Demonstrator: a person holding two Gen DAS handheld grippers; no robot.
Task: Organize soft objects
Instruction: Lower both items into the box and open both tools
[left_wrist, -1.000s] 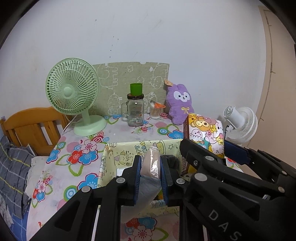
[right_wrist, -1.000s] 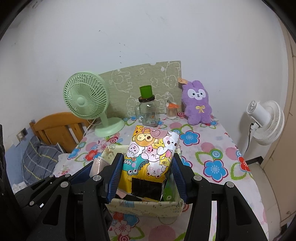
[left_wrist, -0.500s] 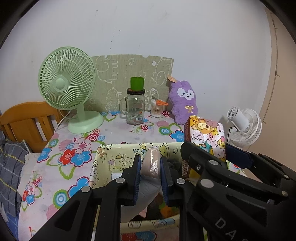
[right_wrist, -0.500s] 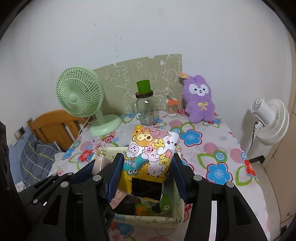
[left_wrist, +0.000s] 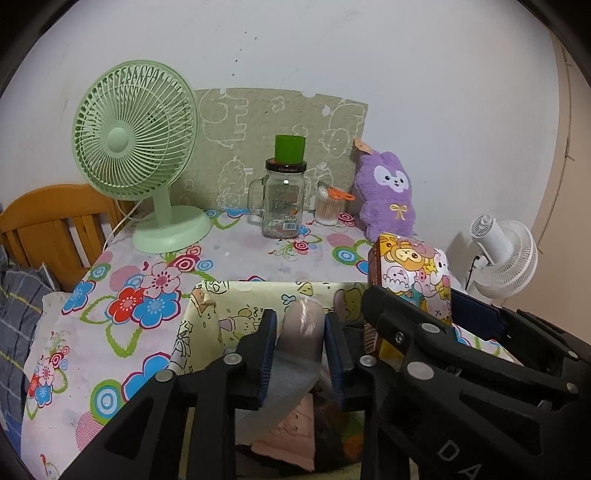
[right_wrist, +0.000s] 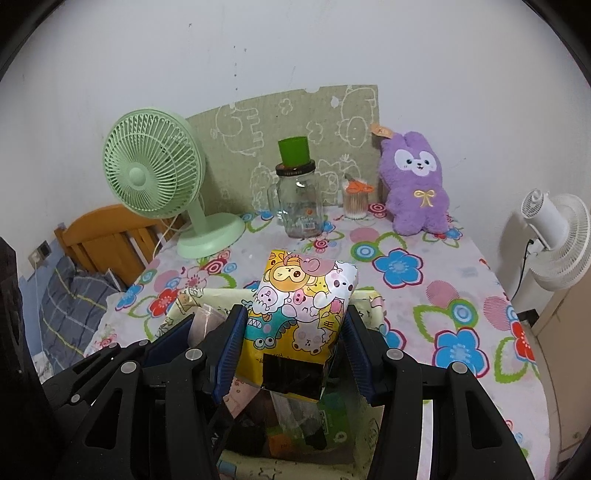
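My left gripper (left_wrist: 300, 334) is shut on a pale pink soft pack in clear wrap (left_wrist: 301, 343), held over the yellow cartoon-print fabric box (left_wrist: 207, 306). My right gripper (right_wrist: 295, 332) is shut on a colourful cartoon tissue pack (right_wrist: 301, 306), held above the same box (right_wrist: 373, 306). The tissue pack also shows at the right of the left wrist view (left_wrist: 410, 277), with the right gripper's arm in front of it. Several soft items lie inside the box (right_wrist: 295, 424). A purple plush rabbit (right_wrist: 415, 182) leans on the wall at the back.
On the floral tablecloth (right_wrist: 443, 280) stand a green desk fan (right_wrist: 155, 177), a glass mug jar with a green cup on it (right_wrist: 299, 199) and a cotton swab cup (right_wrist: 356, 201). A white fan (right_wrist: 554, 236) is off the right edge, a wooden bed frame (left_wrist: 48, 225) to the left.
Both grippers have sunk lower over the box with their packs still held; the box interior now fills more of the bottom of both views.
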